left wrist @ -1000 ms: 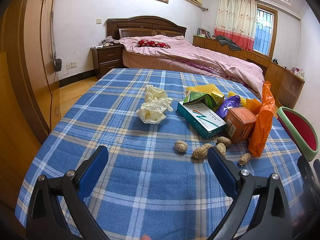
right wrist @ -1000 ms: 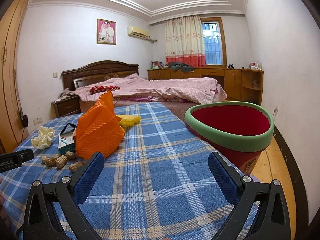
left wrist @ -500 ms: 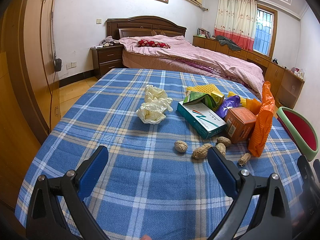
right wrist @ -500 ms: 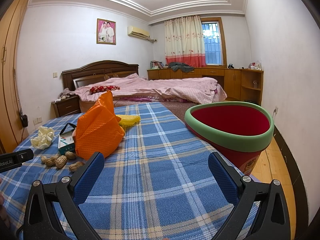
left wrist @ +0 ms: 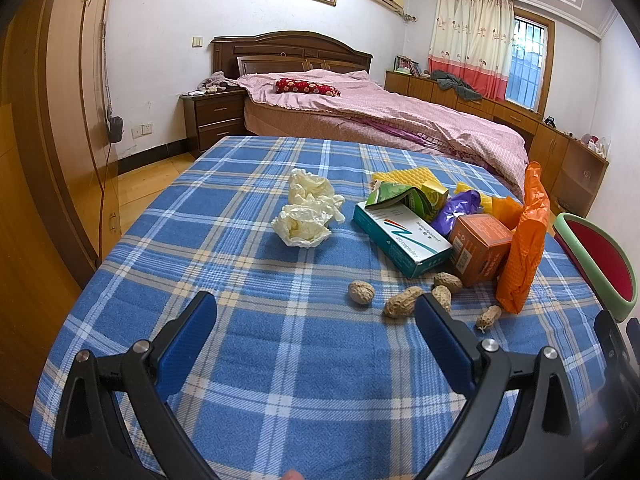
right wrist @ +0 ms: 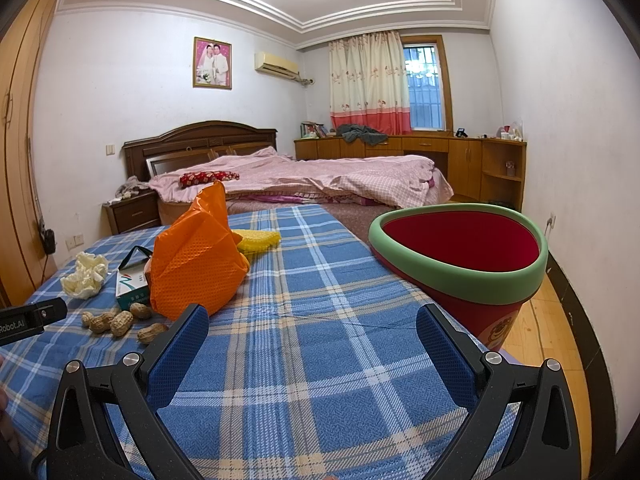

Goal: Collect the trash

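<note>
Sitting wide apart, both the left gripper (left wrist: 316, 312) and right gripper (right wrist: 312, 322) held nothing. Brown peanut shells (left wrist: 402, 301) lay near the tall orange plastic bag (left wrist: 522, 248), which hid the boxes behind it from the right. The red bin with a green rim (right wrist: 460, 264) stood beside the blue checked tablecloth (right wrist: 304, 352).

Both views sit low at the desk's (left wrist: 248, 216) near edge, facing the far bed (right wrist: 320, 176). The left looks over the litter; the right faces the bin (right wrist: 460, 276). Both share the orange bag (left wrist: 520, 248) and peanuts (right wrist: 116, 322).

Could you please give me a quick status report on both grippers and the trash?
Left gripper open, empty. Right gripper open, empty. Trash untouched: peanuts, tissue, boxes. Red bin at table edge, path unobstructed.
</note>
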